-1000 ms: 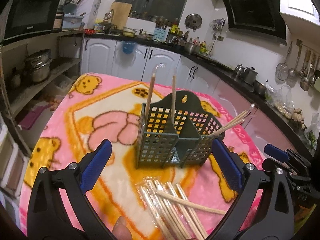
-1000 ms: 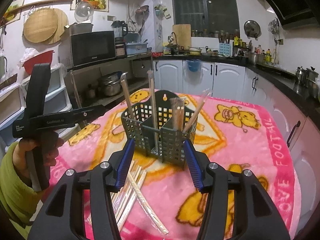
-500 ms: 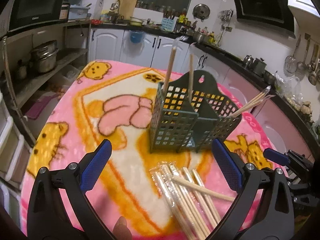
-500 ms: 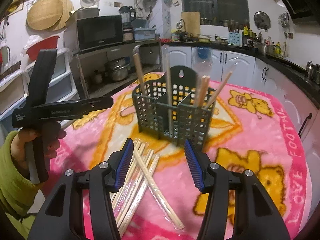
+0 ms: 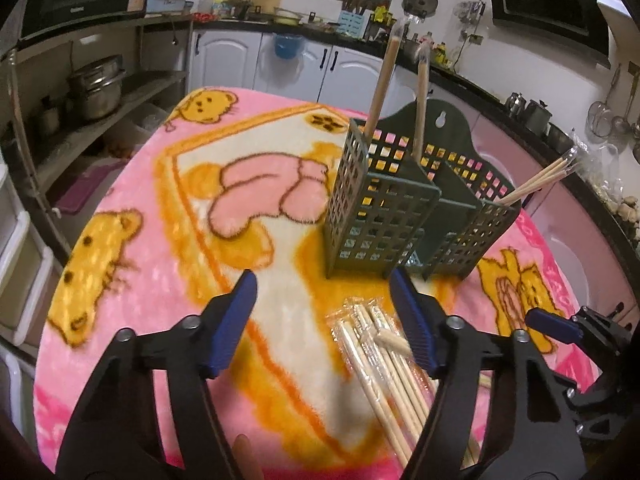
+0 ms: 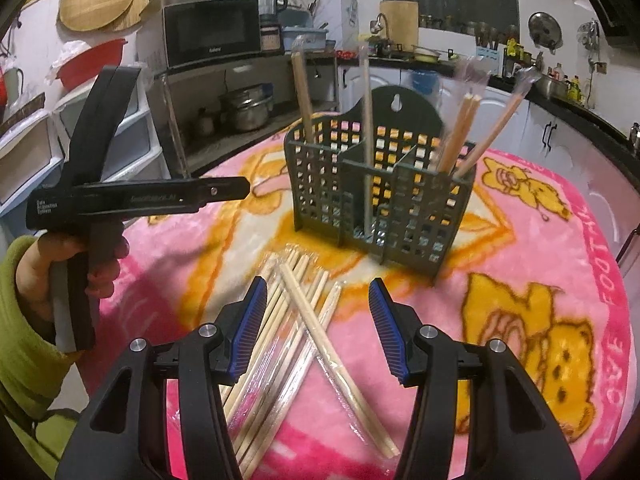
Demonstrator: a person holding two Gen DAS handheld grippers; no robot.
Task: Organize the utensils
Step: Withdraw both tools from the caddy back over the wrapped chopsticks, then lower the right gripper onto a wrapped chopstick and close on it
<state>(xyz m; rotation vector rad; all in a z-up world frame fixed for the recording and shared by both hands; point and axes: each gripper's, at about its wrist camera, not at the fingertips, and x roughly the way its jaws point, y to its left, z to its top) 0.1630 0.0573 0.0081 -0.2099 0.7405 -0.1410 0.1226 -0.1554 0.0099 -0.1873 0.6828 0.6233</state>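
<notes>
With the left gripper closing on nothing and the right gripper half open and empty, 2 wrapped chopsticks could be pinched together, since they are crossed.

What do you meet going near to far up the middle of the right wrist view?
right gripper → wrapped chopsticks on the blanket → green utensil caddy → white cabinets → cutting board

A home kitchen. White cabinets under a dark counter fill the upper right; a microwave and stacked pots (on open shelving) sit upper left. Ladles hang far right.
</notes>
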